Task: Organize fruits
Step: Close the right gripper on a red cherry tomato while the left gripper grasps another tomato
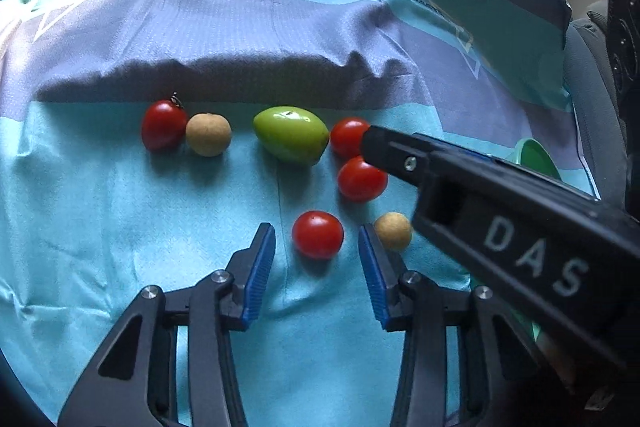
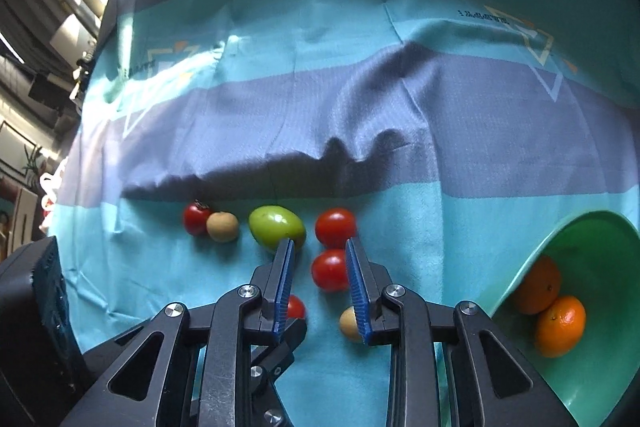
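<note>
Two round oranges (image 2: 548,307) are held in the tilted green plastic bowl (image 2: 600,367); both the left gripper (image 1: 317,263) and right gripper (image 2: 320,283) are spread, empty

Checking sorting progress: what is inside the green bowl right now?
Two oranges lie touching inside the green bowl. The bowl's near part runs out of frame, so anything there cannot be seen.

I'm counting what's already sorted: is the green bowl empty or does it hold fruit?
Not empty. The green bowl holds two oranges, touching, seen in the right wrist view. Whether more lies deeper inside, cannot tell.
</note>
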Motion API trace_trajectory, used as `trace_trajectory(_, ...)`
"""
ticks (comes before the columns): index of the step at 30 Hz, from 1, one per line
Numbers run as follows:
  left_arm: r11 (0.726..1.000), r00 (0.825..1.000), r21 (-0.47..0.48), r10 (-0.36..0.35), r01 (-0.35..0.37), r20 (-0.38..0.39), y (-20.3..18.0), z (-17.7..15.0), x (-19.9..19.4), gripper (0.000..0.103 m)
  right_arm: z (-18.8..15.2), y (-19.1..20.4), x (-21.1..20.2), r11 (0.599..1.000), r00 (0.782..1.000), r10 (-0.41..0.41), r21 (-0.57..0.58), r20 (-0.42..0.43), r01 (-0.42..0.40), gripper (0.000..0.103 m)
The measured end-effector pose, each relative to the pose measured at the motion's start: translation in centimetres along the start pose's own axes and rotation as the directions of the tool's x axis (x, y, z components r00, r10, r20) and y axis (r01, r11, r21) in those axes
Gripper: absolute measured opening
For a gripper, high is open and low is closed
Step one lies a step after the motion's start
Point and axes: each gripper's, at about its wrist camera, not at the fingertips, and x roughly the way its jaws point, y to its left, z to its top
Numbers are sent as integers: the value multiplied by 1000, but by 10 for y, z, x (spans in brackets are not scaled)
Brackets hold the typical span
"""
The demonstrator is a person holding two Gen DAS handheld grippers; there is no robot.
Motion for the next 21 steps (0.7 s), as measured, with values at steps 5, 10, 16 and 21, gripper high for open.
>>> trace_trajectory(5, 999, 1000, -29, -17, 17, -20, 3, 0, 11, 32, -1, -2, 13, 1000, 999, -29, -10, -44, 29, 30)
trace_trajectory(10, 999, 1000, -40, -14, 14, -6, 6, -2, 12, 28, -2, 0, 20, 1000, 998, -21, -24, -62, 20, 30)
trace_trajectory(16, 998, 1000, -68, 2, -3, -11, 18, -5, 4, 28, -2, 1, 21, 999, 998, -32, -33, -61, 30, 30)
trace_trajectory(21, 994, 997, -101, 56, -50, 62, 32, 0, -20, 28, -2, 2, 21, 999, 997, -35, -28, -69, 33, 30)
